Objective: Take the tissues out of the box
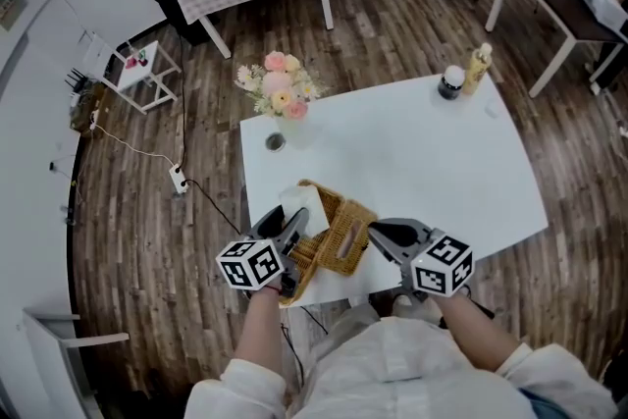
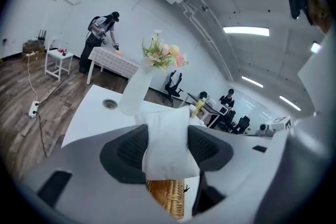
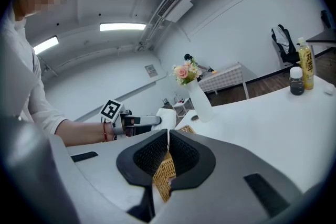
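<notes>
A white tissue (image 2: 168, 139) stands pinched between the pads of the left tool (image 1: 293, 225), its top edge poking out past the jaw tips and its lower part trailing down toward the wicker box (image 1: 343, 235) directly beneath that tool. The left tool is grasping the tissue about midway up, jaws part-way closed on the soft fold. Just to that tool's right, the right tool (image 3: 167, 152) is clenched, jaws nearly together on what appears to be the box's near rim, pinning it to the white surface (image 1: 422, 162). Ahead of both tools, well apart from the box, a vase of flowers (image 1: 282, 103) stands near the surface's far-left edge. The step in hand looks to be drawing the tissue clear of the box. Done well, that likely means pulling straight up and away from the opening below the left tool, at an even pace so the thin sheet does not tear at the pads, while the right tool bears down so the light box does not rise with it. Whether the sheet's tail has left the box cannot be told.
</notes>
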